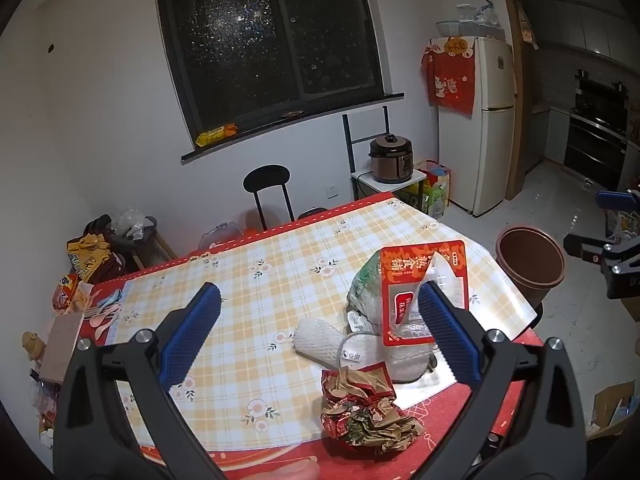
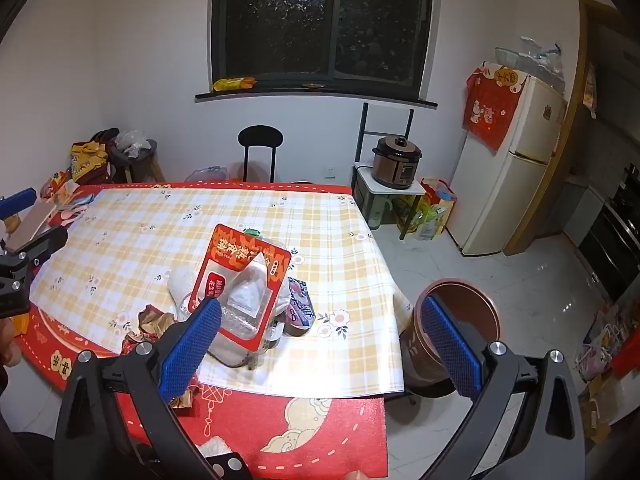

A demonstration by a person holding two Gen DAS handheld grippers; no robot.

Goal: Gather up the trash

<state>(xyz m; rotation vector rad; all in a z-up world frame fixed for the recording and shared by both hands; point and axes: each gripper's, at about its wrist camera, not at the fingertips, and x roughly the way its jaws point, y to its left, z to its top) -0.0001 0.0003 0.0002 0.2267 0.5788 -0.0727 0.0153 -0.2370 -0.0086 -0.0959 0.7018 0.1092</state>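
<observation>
Brown bin [image 2: 460, 320] interior visible only right wrist view.

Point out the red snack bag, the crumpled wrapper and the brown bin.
red snack bag [image 2: 240, 256]: right wrist view, on its printed red top band.
crumpled wrapper [image 1: 366, 412]: left wrist view, middle of the crushed red and brown wad.
brown bin [image 1: 530, 260]: left wrist view, on its inner wall.

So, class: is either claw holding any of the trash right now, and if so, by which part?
Neither. The left claw and right claw are both open and empty; the red packet is still on the table.
</observation>
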